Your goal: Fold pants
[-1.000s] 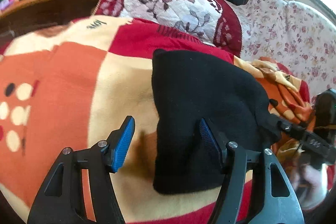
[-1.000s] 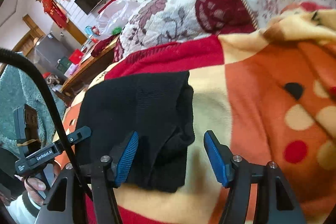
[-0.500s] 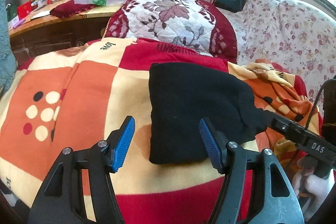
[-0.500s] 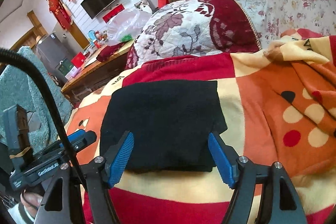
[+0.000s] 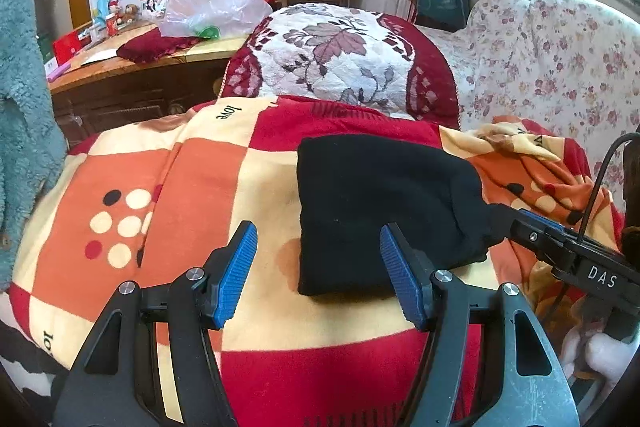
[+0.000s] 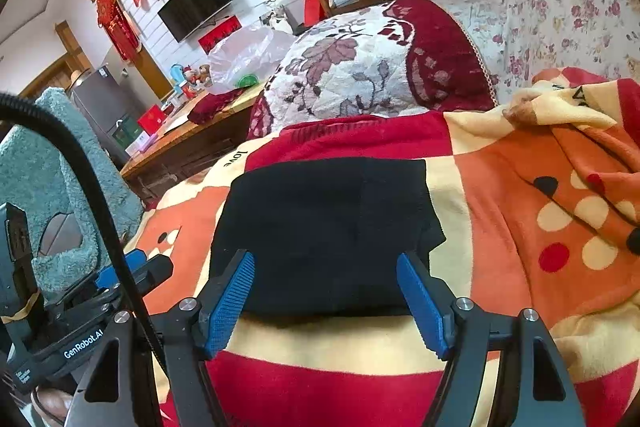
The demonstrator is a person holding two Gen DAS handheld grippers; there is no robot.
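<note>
The black pants (image 5: 376, 211) lie folded into a compact rectangle on the orange, cream and red blanket (image 5: 168, 187). They also show in the right wrist view (image 6: 324, 231). My left gripper (image 5: 320, 275) is open and empty, held back above the near left corner of the pants. My right gripper (image 6: 328, 303) is open and empty, just in front of the near edge of the pants. The right gripper also shows in the left wrist view (image 5: 536, 231) at the right side of the pants, where its tip overlaps the cloth.
A red and white floral cushion (image 5: 336, 63) lies behind the blanket. A flowered sofa (image 5: 552, 67) is at the right. A wooden table (image 5: 132, 71) with a plastic bag (image 5: 212, 11) stands at the back left. A teal fluffy cloth (image 6: 56, 187) hangs at the left.
Both grippers have pulled back and up from the pants. The pants, rumpled a second ago, now lie as a flat folded rectangle.
</note>
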